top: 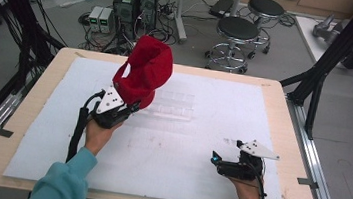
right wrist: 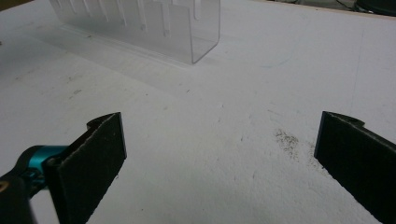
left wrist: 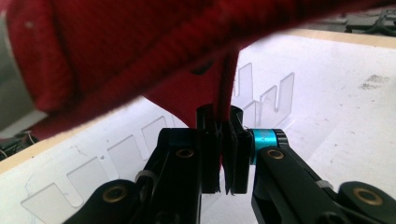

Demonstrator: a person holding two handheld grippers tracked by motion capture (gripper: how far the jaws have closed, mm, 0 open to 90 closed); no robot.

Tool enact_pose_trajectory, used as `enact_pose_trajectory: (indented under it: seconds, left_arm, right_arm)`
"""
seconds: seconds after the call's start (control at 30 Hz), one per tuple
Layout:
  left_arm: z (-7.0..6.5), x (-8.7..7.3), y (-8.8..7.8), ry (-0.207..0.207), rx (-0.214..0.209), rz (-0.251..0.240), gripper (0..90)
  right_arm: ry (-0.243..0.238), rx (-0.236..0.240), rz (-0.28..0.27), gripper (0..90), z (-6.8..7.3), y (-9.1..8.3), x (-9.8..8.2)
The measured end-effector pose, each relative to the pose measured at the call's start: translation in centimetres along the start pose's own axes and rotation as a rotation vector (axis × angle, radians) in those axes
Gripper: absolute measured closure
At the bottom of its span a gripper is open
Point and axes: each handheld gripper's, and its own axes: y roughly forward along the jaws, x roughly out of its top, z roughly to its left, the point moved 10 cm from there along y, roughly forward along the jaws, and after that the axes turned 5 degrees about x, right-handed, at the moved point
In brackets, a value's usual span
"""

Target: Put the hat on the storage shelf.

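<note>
A red cap (top: 145, 71) is lifted above the white foam mat (top: 200, 142), held up by my left gripper (top: 131, 105). In the left gripper view the jaws are pressed together on a thin edge of the red cap (left wrist: 116, 51), which hangs over the camera. A clear slotted acrylic rack (top: 174, 105) lies on the mat just right of the cap, and the clear rack (left wrist: 261, 98) shows beyond the left gripper (left wrist: 223, 121). My right gripper (top: 215, 159) rests low at the mat's front right, jaws wide apart with nothing between them. The right gripper (right wrist: 219, 149) faces the clear rack (right wrist: 154, 23).
The mat lies on a wooden table (top: 284, 107). Black frame posts (top: 330, 56) stand at the right, with stools (top: 237, 36) and computer boxes (top: 135, 4) on the floor behind. A dark smudge (right wrist: 287, 140) marks the mat near the right jaw.
</note>
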Motion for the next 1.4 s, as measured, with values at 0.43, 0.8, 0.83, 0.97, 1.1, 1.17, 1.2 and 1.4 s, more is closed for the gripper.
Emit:
enact_pose_trajectory:
  seconds: [0.43,0.8,0.83,0.97,1.1,1.17,1.2,1.4]
  left_arm:
    - [0.6,0.6,-0.3,-0.051,0.007,-0.034,86.0]
    - [1.1,0.5,0.0,-0.067,0.012,-0.028,86.1]
    - [1.1,0.5,0.1,-0.07,0.011,-0.028,86.1]
    - [0.7,0.5,0.4,-0.074,0.0,-0.021,86.1]
    - [0.3,0.5,0.7,-0.06,0.002,-0.014,86.0]
    - [0.2,0.5,0.7,-0.053,-0.001,-0.009,86.1]
    - [0.2,0.5,0.7,-0.048,-0.001,-0.008,86.1]
    - [-0.1,0.3,0.6,-0.043,-0.001,0.001,86.1]
  right_arm:
    - [0.002,-0.01,0.01,1.1,0.2,0.1,-0.4]
    - [0.023,-0.011,0.016,1.0,-0.2,0.5,-1.9]
    - [0.023,-0.014,0.018,1.0,-0.2,0.6,-1.9]
    - [0.021,-0.018,0.015,1.0,-0.2,0.6,-1.9]
    - [0.017,-0.022,0.024,1.0,-0.2,0.6,-2.0]
    - [0.024,-0.021,0.02,1.0,-0.2,0.6,-2.1]
    - [0.02,-0.023,0.008,1.1,-0.3,0.6,-2.1]
    - [0.025,-0.028,-0.012,1.0,-0.4,0.5,-2.1]
